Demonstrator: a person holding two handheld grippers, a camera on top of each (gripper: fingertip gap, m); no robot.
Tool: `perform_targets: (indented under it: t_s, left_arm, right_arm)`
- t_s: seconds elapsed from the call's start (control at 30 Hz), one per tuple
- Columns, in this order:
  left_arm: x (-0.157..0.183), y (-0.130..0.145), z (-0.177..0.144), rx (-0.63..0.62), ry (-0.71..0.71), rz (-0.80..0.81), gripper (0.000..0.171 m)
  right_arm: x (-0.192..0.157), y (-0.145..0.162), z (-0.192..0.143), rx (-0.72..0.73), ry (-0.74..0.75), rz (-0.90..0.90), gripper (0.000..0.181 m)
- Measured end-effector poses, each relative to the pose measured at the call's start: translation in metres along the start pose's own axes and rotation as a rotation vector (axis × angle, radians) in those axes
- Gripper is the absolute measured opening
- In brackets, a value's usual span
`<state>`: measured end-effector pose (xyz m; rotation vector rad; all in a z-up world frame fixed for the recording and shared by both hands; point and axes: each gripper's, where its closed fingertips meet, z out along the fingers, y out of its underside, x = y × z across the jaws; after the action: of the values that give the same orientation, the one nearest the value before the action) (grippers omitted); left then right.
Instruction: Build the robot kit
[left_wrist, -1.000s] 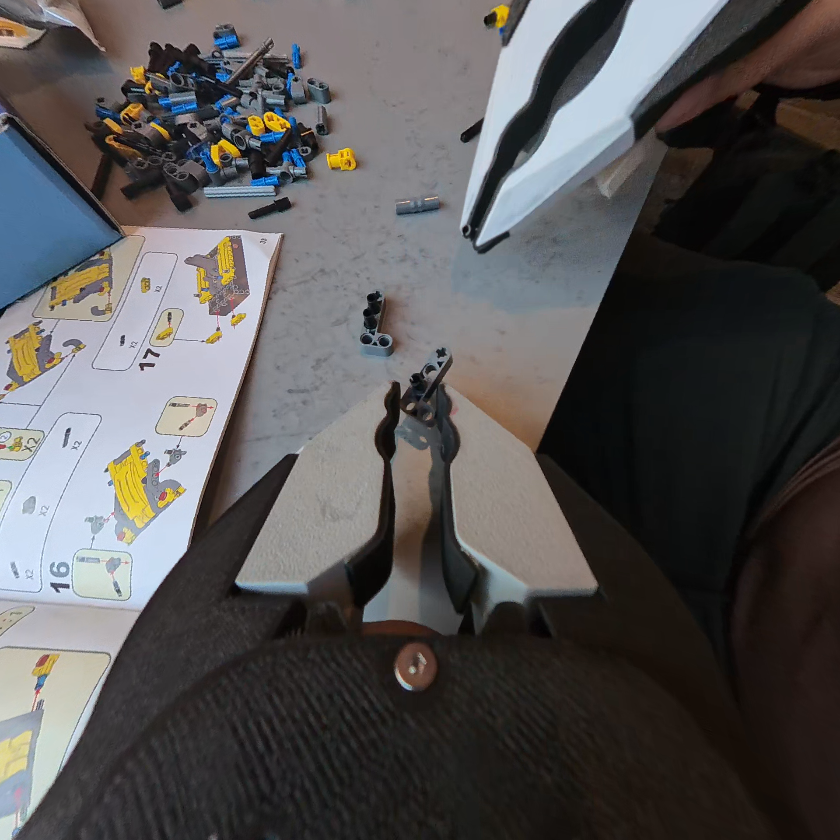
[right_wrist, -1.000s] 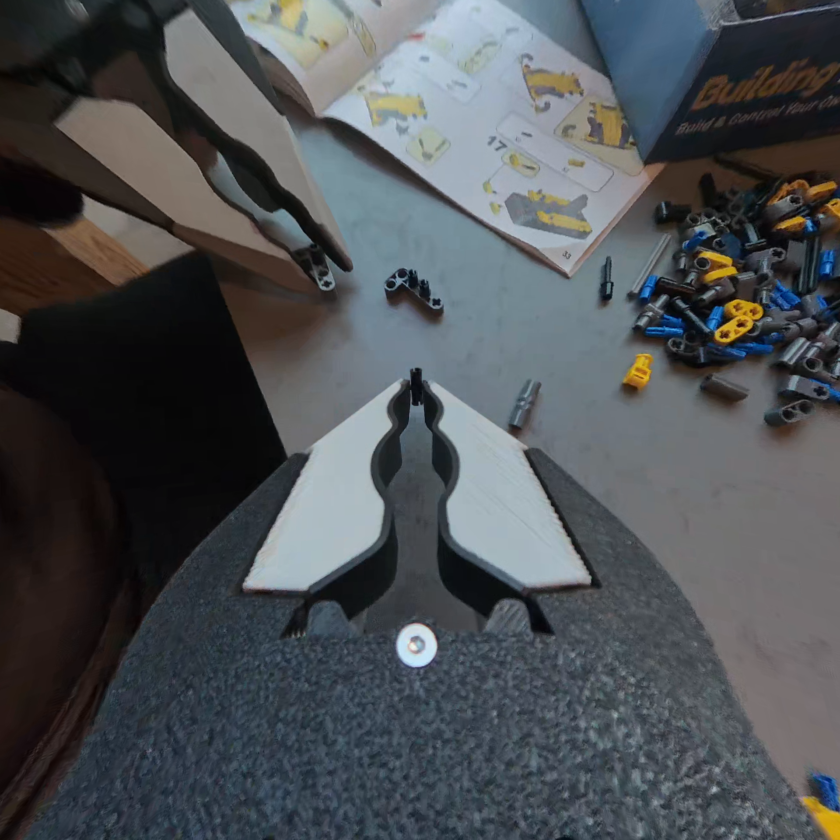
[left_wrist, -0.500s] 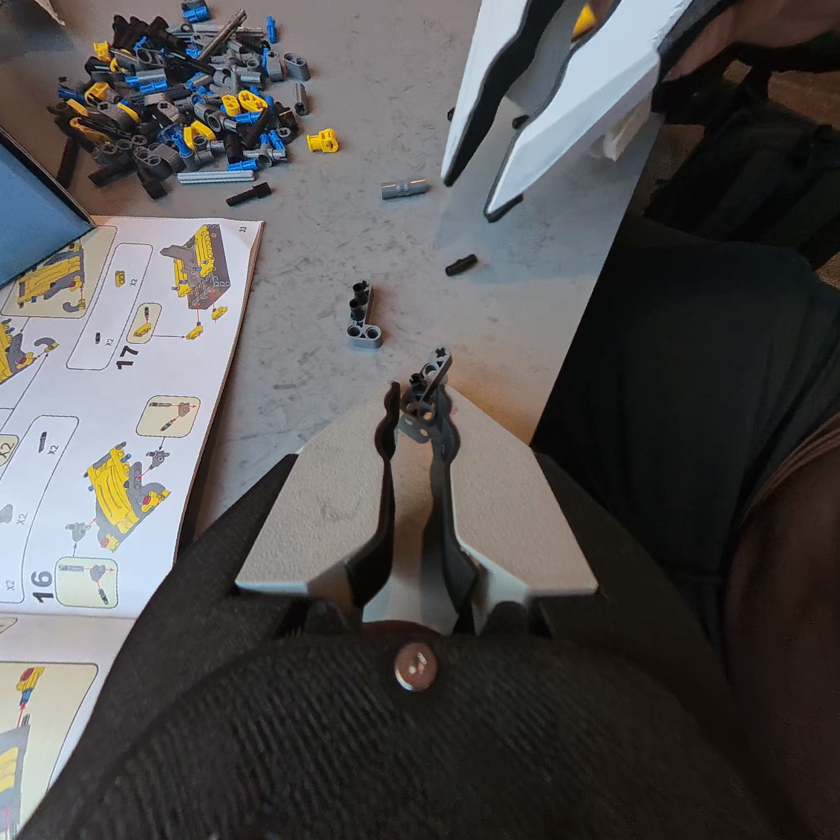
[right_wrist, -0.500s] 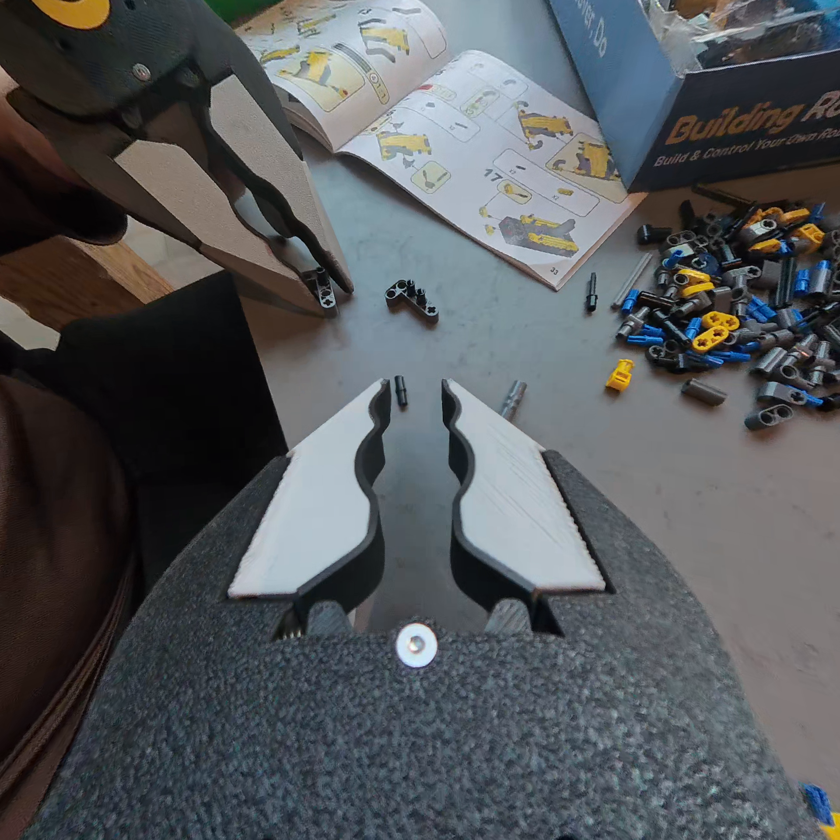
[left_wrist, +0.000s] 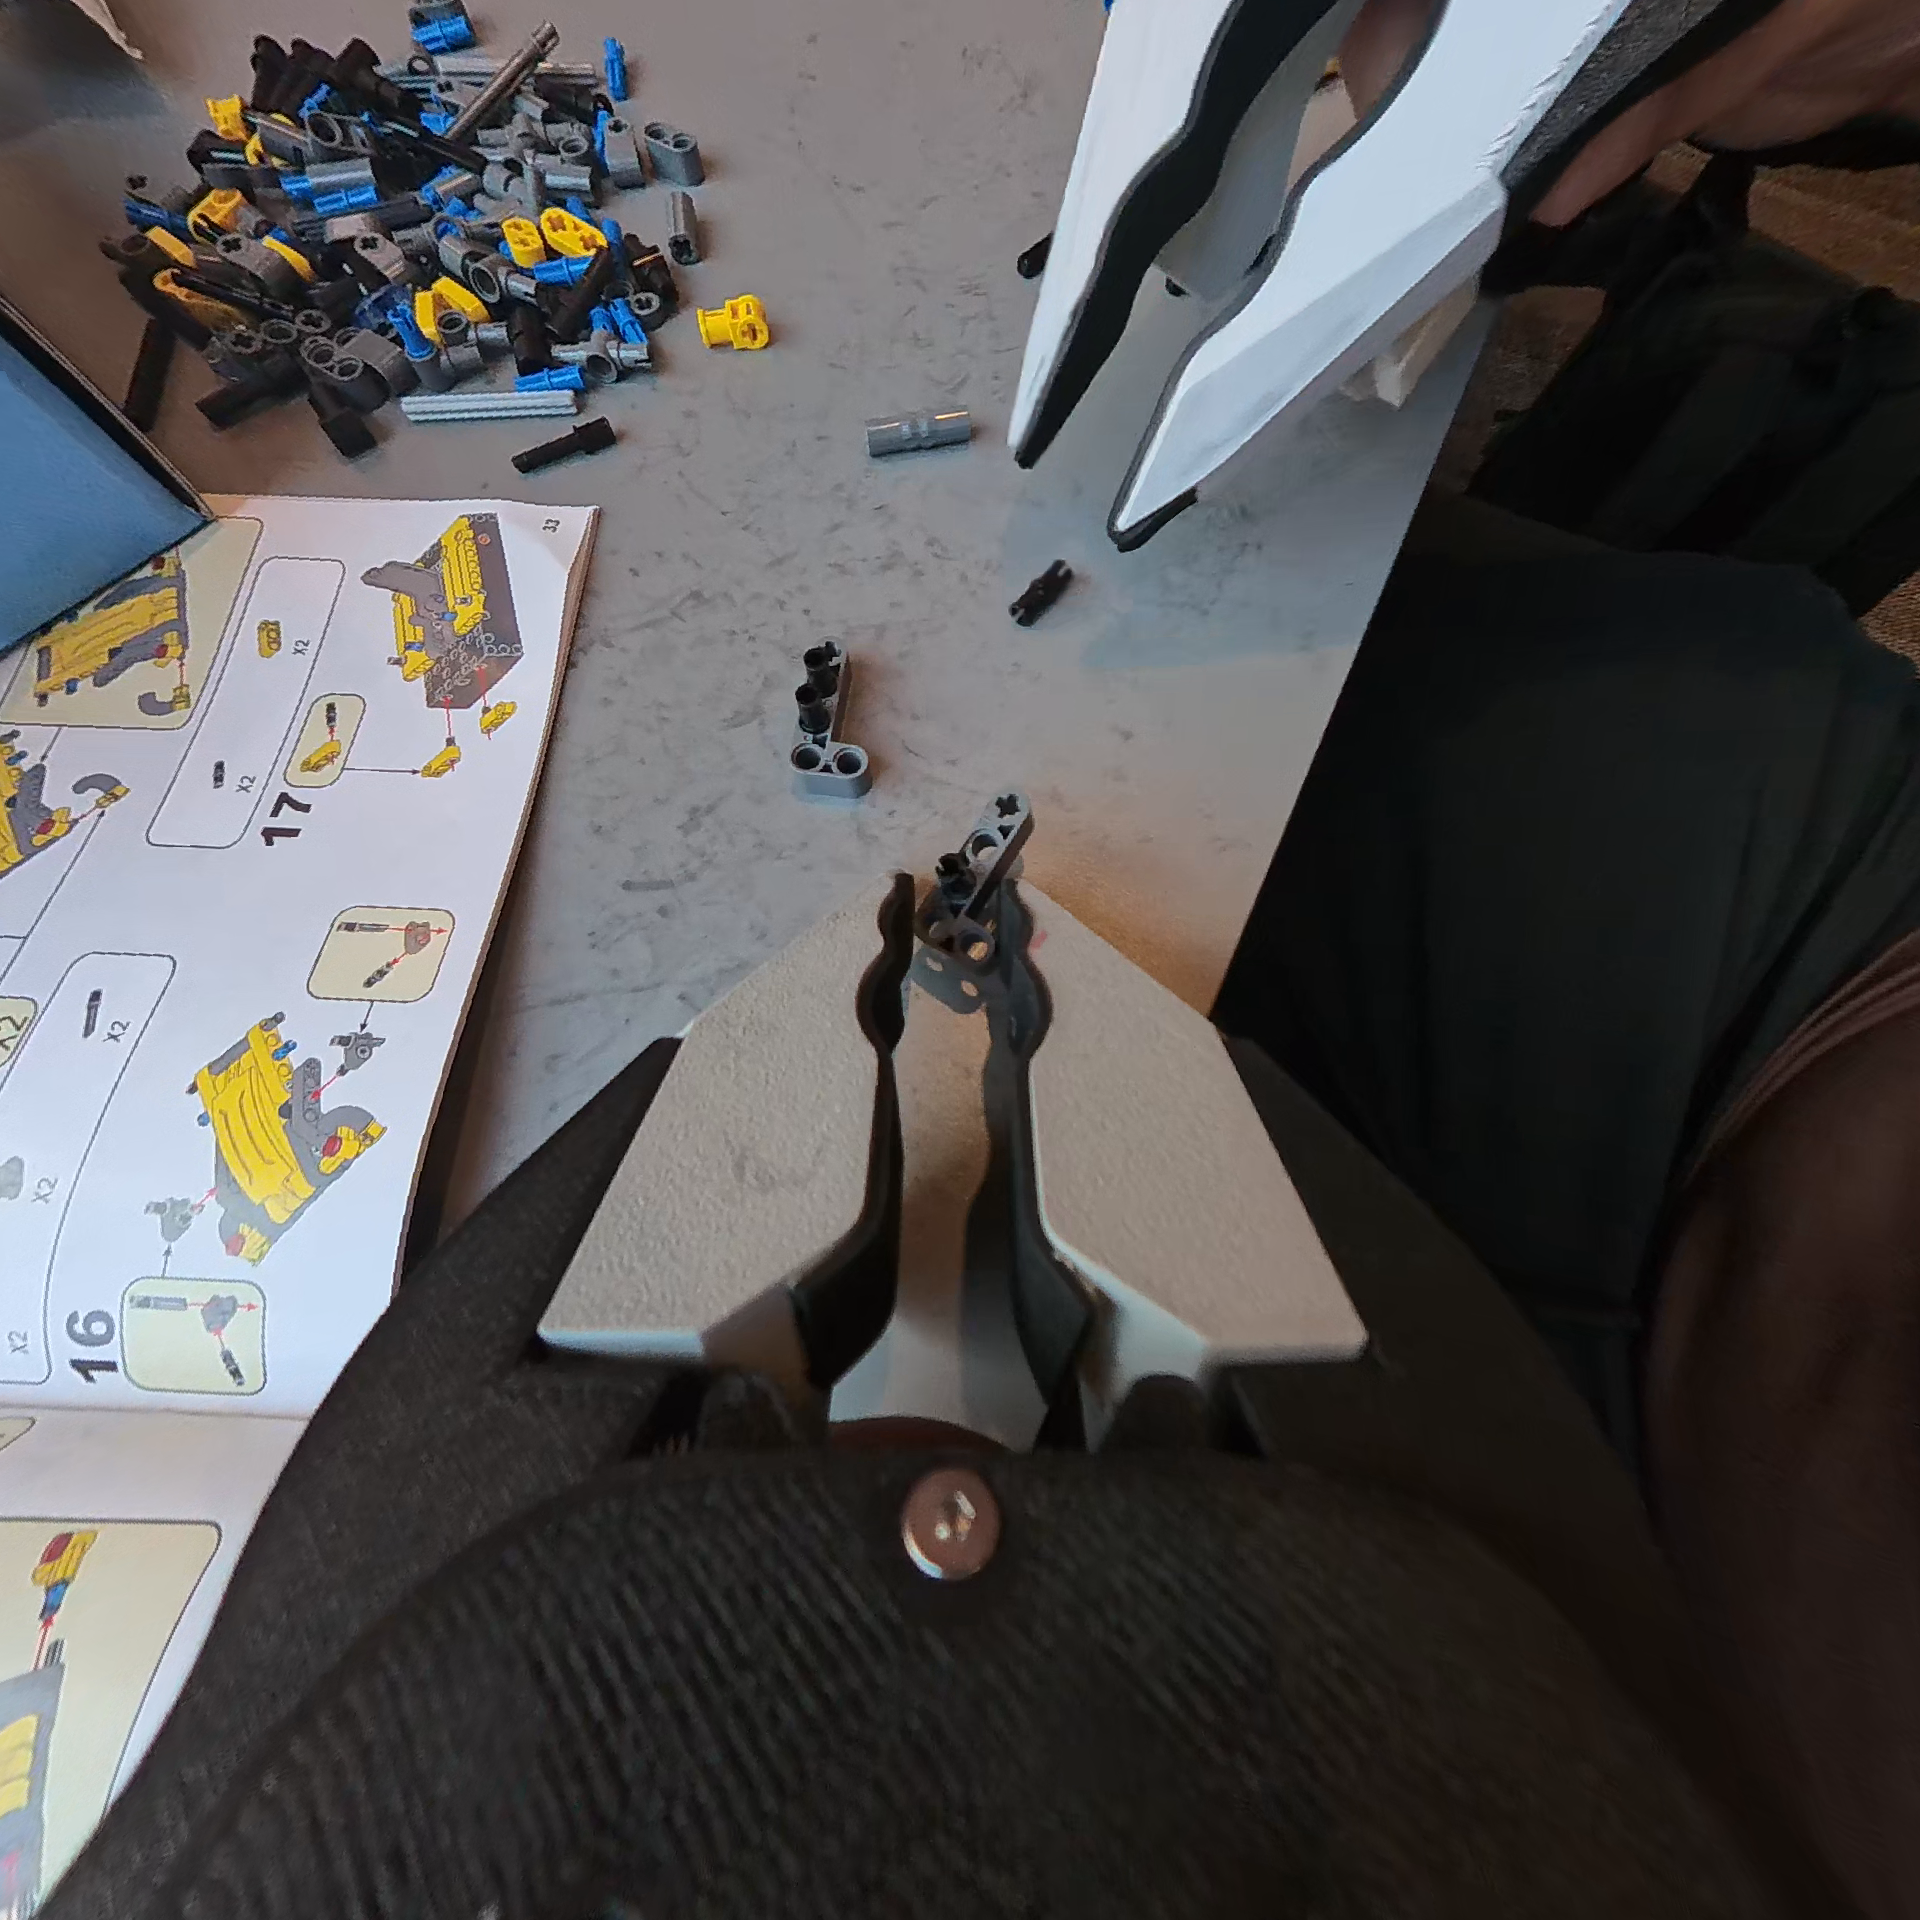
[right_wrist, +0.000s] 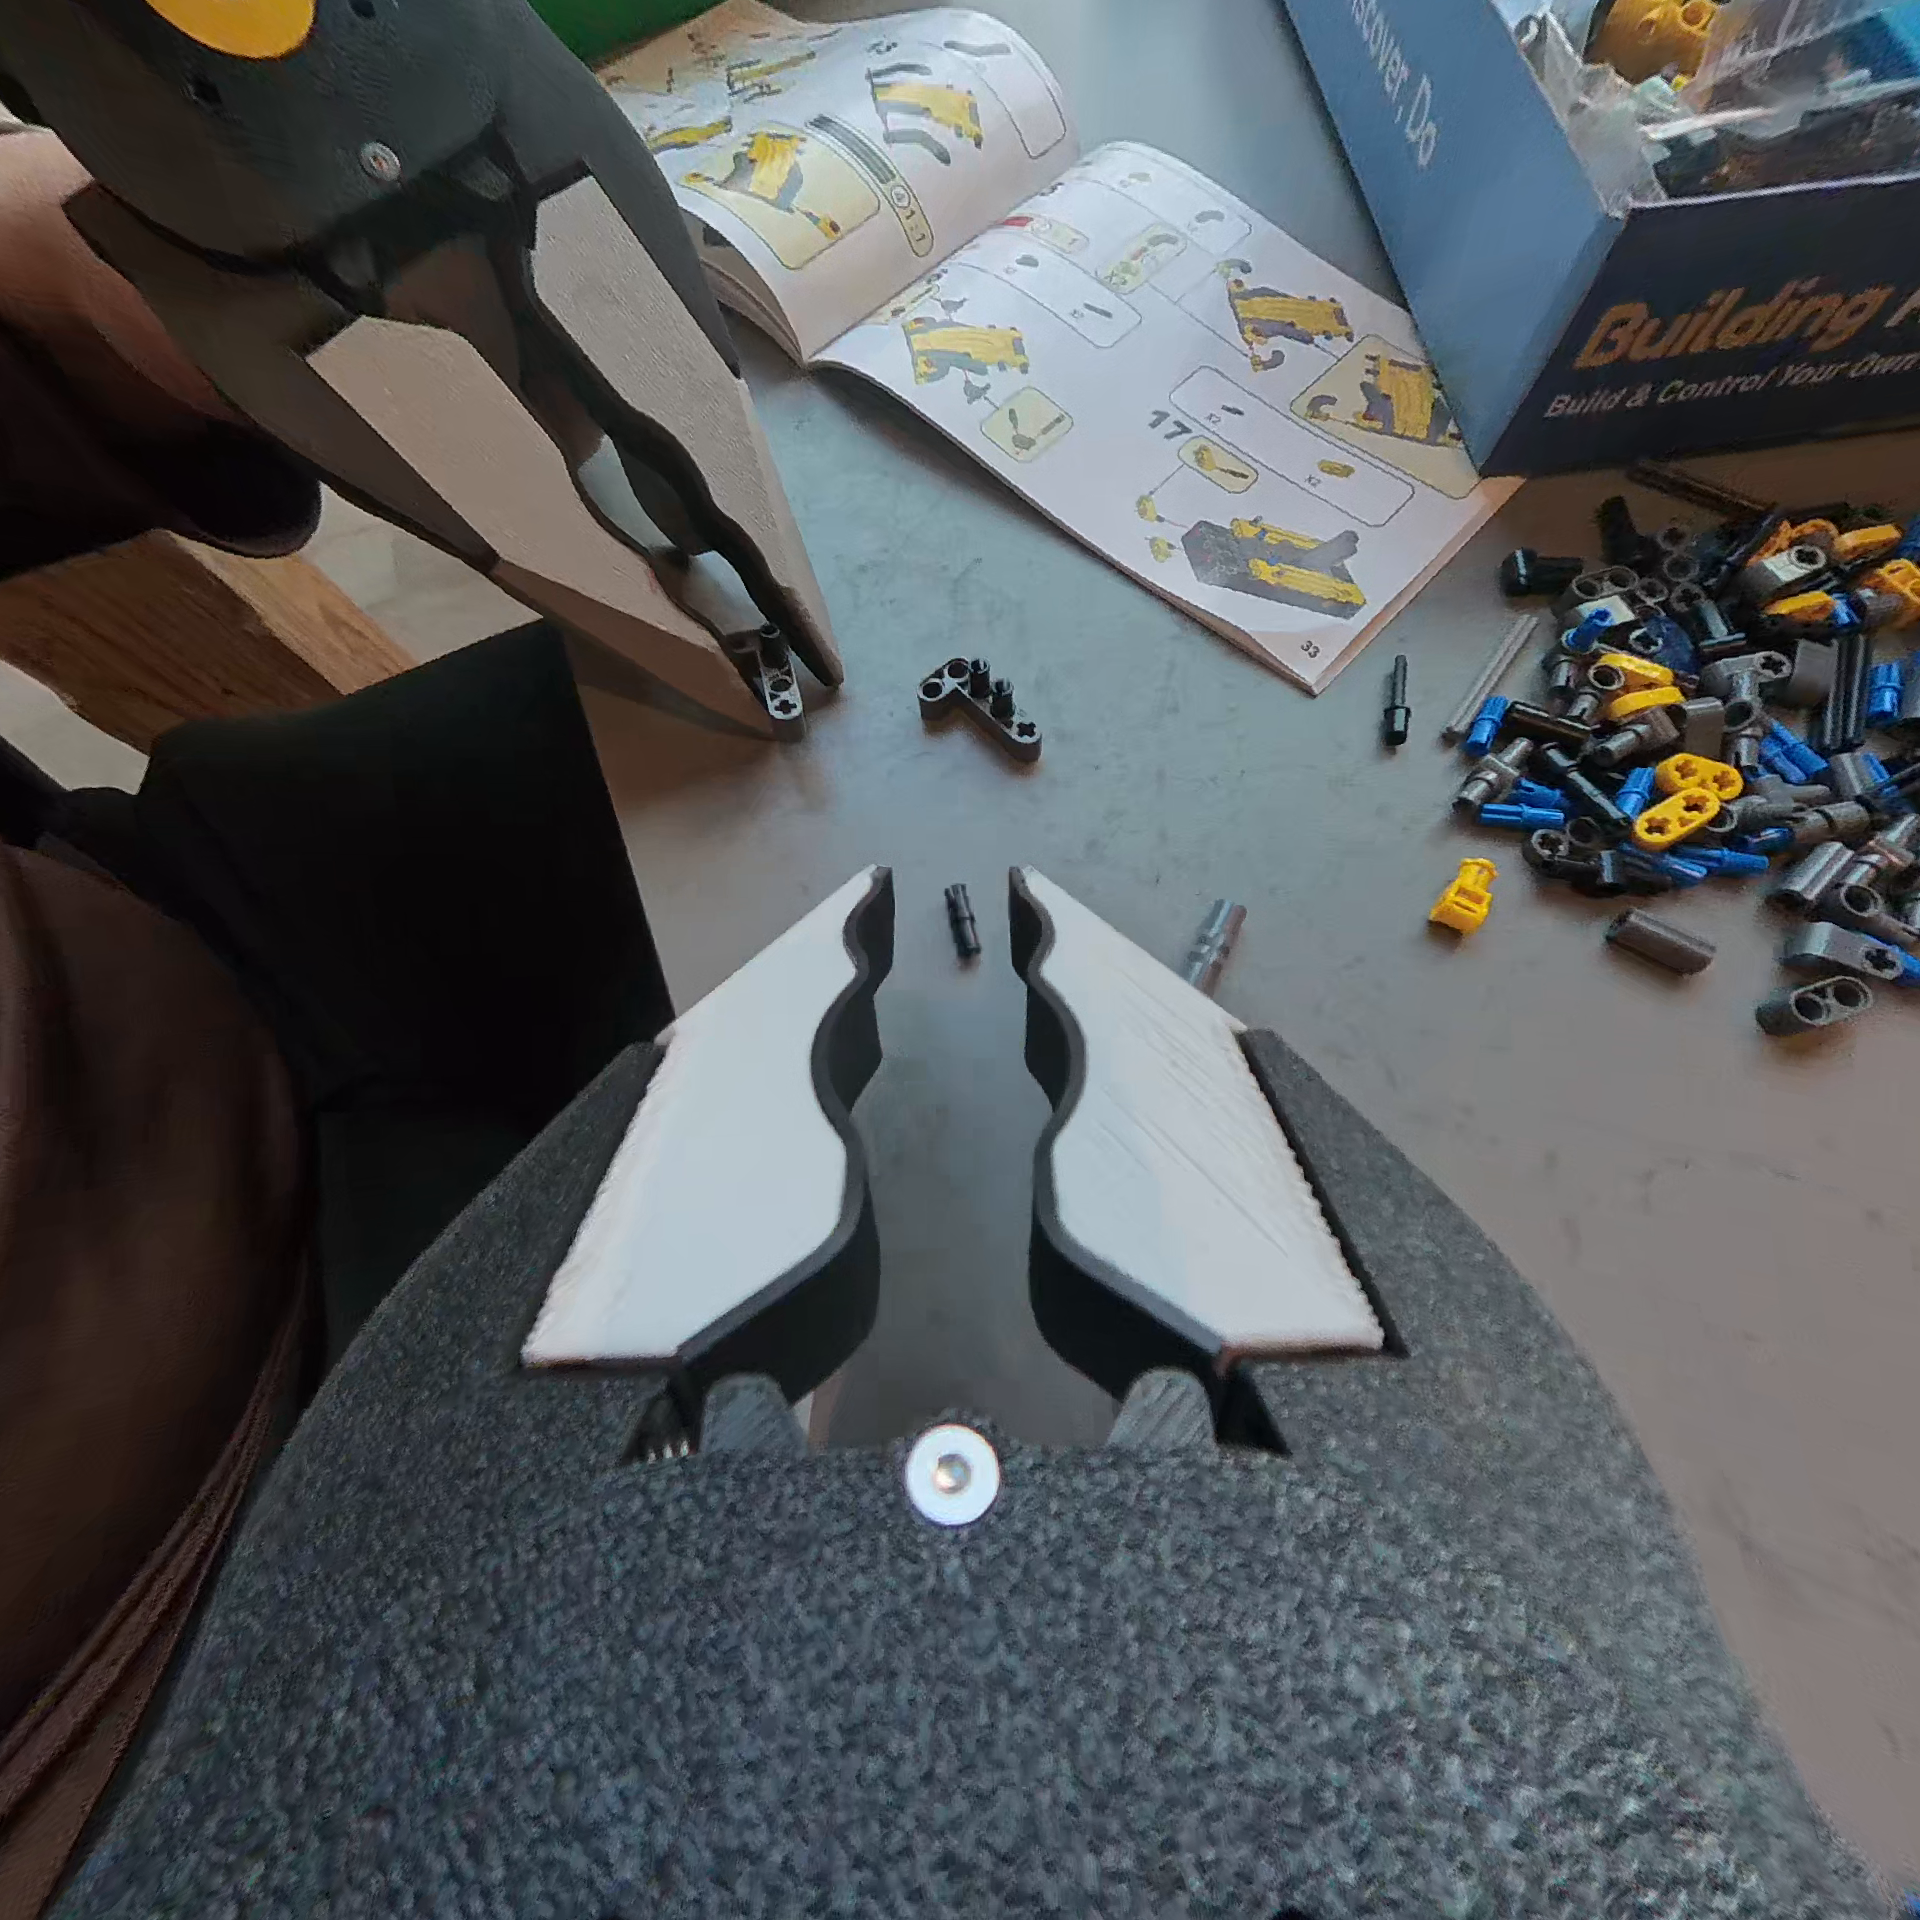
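My left gripper (left_wrist: 954, 896) is shut on a small dark grey L-shaped beam (left_wrist: 982, 878) with a black pin in it, held just above the grey table near its edge. It also shows in the right wrist view (right_wrist: 781, 688). My right gripper (right_wrist: 951, 878) is open and empty, its tips either side of a small black pin (right_wrist: 962, 920) lying on the table. That pin shows in the left wrist view (left_wrist: 1039, 592) just below the right gripper (left_wrist: 1075, 497). A second grey L-shaped beam (left_wrist: 828, 724) with two black pins lies on the table between both grippers.
A heap of black, grey, blue and yellow parts (left_wrist: 405, 229) lies at the far side, with a yellow connector (left_wrist: 734, 322) and a grey sleeve (left_wrist: 918, 430) loose nearby. An open instruction booklet (left_wrist: 260, 883) and a blue box (right_wrist: 1621, 239) lie beside it. A person's dark clothing (left_wrist: 1558, 935) borders the table edge. Across from one pair of fingers to the other is roughly 7 cm. The yellow connector (left_wrist: 734, 322) is about 9 cm from my right fingertips and 15 cm from my left. It is also in sight in the right wrist view (right_wrist: 1458, 889).
My right gripper opened and let the black pin drop onto the table, then lifted a little. My left gripper kept its hold on the L-shaped beam.
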<state>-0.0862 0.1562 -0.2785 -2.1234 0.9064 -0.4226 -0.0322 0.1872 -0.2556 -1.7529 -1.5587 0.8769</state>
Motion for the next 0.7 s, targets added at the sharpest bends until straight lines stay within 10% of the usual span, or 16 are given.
perform_targets:
  t_s: [0.7]
  left_arm:
    - [0.013,-0.006,-0.007,0.075,0.009,0.125,0.012]
  right_arm:
    - [-0.05,-0.02,0.034,0.029,0.018,-0.282,0.013]
